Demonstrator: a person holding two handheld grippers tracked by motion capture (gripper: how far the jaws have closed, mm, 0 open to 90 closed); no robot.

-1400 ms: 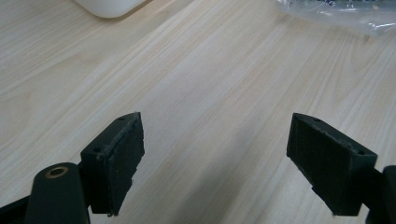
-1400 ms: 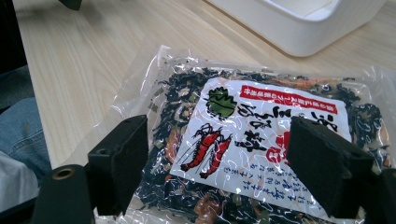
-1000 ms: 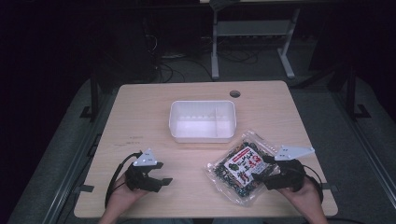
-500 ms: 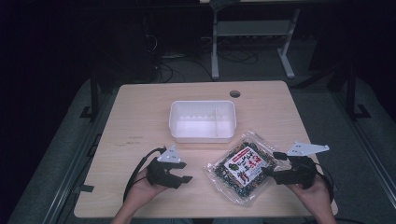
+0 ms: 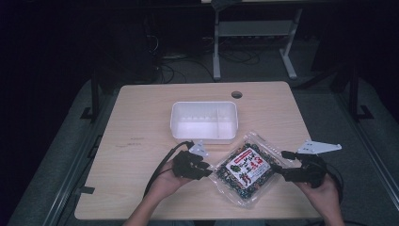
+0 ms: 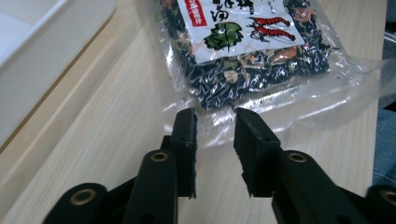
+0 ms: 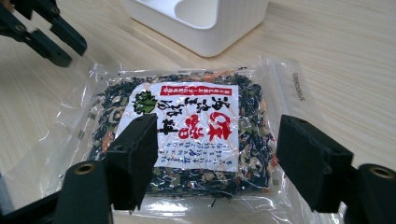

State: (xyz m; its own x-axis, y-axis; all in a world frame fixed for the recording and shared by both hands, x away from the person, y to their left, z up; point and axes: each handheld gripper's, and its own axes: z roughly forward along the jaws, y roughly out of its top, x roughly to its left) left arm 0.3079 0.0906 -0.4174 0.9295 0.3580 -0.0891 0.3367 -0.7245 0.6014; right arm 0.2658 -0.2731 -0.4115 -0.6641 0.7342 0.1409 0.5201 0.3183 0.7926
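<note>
A clear bag of dark dried mix with a white and red label [image 5: 244,169] lies flat on the table in front of a white bin [image 5: 203,135]. My left gripper [image 5: 207,168] is at the bag's left edge. In the left gripper view its jaws [image 6: 215,123] have just been closing and stand narrowly apart, with the bag's [image 6: 247,42] clear rim at their tips and no pad pressing on it. My right gripper [image 5: 283,165] is at the bag's right edge. Its jaws [image 7: 217,128] have just been closing slightly and stand wide over the bag [image 7: 196,135], not touching it.
The white bin [image 7: 205,23] is empty and stands just behind the bag, mid-table. The wooden table [image 5: 141,122] has a cable hole [image 5: 236,94] at its far edge. A metal frame [image 5: 254,33] and cables stand on the dark floor beyond.
My left hand has travelled right, up to the bag's left edge, and its jaws have narrowed. The right gripper has shifted a little at the bag's right edge.
</note>
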